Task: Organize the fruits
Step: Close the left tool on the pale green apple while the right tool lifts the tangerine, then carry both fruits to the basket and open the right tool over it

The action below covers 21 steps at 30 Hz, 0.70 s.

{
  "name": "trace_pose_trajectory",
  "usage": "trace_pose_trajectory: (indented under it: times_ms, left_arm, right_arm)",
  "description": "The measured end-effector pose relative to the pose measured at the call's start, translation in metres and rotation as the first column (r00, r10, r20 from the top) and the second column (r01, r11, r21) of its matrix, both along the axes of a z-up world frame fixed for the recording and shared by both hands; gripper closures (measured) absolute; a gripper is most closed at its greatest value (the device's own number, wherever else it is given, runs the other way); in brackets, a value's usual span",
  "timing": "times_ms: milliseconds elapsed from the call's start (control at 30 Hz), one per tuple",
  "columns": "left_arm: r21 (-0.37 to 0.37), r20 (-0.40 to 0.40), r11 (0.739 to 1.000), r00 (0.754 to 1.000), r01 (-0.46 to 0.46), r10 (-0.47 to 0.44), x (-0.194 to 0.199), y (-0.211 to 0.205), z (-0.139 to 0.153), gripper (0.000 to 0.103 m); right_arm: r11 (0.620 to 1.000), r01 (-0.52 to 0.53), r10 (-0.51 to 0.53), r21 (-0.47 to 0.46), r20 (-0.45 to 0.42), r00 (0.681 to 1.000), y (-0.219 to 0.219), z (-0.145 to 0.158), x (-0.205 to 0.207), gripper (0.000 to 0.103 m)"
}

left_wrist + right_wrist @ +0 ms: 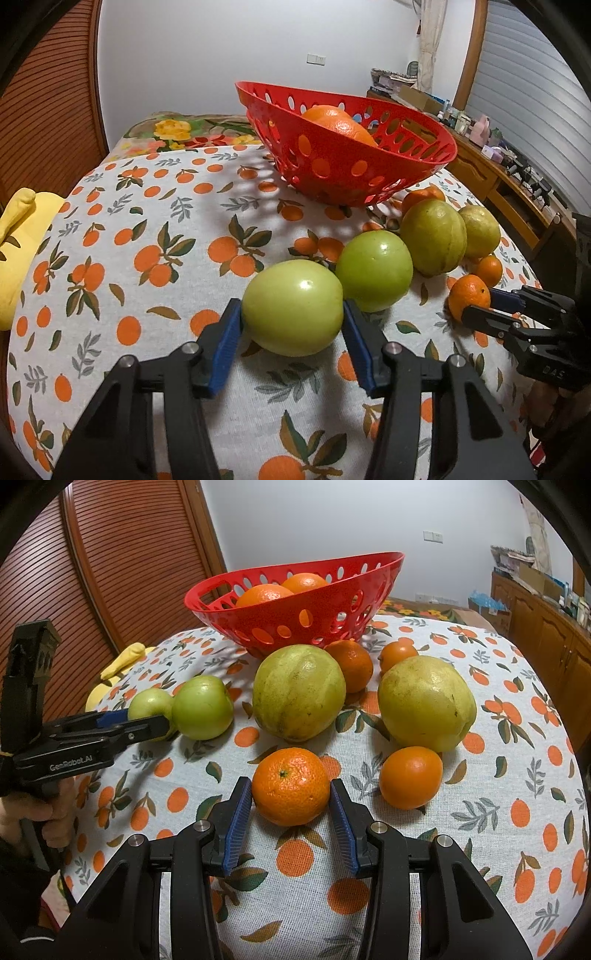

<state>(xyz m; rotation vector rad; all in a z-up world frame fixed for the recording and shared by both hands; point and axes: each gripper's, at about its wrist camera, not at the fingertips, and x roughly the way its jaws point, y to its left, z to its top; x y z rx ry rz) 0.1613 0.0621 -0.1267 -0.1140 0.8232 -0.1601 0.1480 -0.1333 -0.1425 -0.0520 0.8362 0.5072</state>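
In your left view the left tongs bracket the green apple, pads touching it, red basket beyond; in your right view the right tongs likewise clasp the tangerine directly ahead.

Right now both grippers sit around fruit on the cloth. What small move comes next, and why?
Probably lift both fruits straight up. The left gripper has its blue fingers against the green apple, and the right gripper brackets the mandarin the same way. Both still rest on the tablecloth; the red basket stands beyond.
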Motion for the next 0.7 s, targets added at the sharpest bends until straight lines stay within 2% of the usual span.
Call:
trace_pose_trajectory:
  times_ms: [200, 400, 700]
  left_arm:
    - [-0.01, 0.033, 1.0, 0.999, 0.001, -0.001, -0.009, 0.001, 0.01, 0.05]
    - [-0.015, 0.071, 1.0, 0.997, 0.003, -0.002, -0.017, 0.0, 0.025, 0.05]
    - [-0.019, 0.124, 1.0, 0.992, 0.02, -0.017, -0.018, -0.007, 0.046, 0.05]
  right_arm:
    - [1.0, 0.001, -0.001, 0.003, 0.003, 1.0, 0.0, 0.0, 0.0, 0.06]
    - [1.0, -0.011, 0.01, 0.002, 0.047, 0.999, 0.0, 0.01, -0.006, 0.061]
    - [0.999, -0.036, 0.033, 0.025, 0.132, 0.991, -0.004, 0.053, -0.002, 0.061]
